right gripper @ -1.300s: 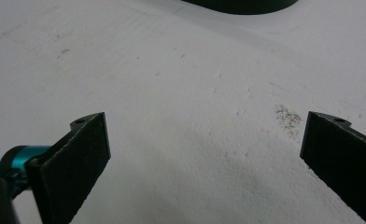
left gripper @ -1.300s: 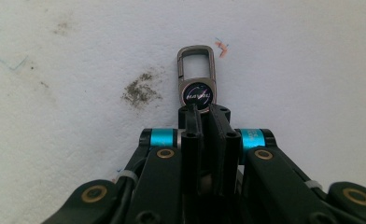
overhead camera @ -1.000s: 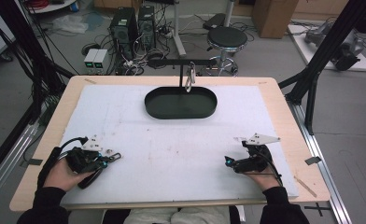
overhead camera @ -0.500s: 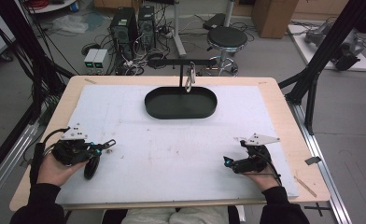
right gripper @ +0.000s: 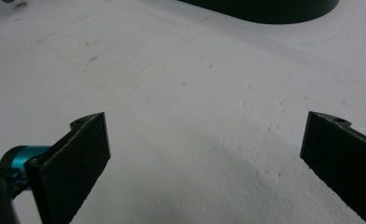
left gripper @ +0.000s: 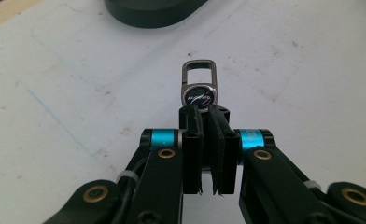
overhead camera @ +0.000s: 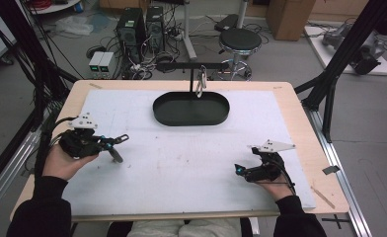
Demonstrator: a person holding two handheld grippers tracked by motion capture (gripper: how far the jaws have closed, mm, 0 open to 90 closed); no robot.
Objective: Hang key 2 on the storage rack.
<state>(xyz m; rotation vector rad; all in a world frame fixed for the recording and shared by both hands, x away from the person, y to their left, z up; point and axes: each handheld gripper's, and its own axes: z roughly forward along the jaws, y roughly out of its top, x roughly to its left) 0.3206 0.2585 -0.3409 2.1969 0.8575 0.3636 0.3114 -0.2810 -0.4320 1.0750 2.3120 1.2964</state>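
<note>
White mat (overhead camera: 191, 163) lay bare between my left gripper (overhead camera: 117, 145) and right gripper (overhead camera: 241, 170); open passage across the middle. Far centre, black oval tray (overhead camera: 191, 118) blocked the way, with a black stand (overhead camera: 190, 74) rising behind it, a metal clip (overhead camera: 200, 86) hanging above the tray. Right jaws stood wide over bare mat.

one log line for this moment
left gripper: shut on keyring | right gripper: open, holding nothing | tray: on mat, second keyring hangs from stand above
</note>
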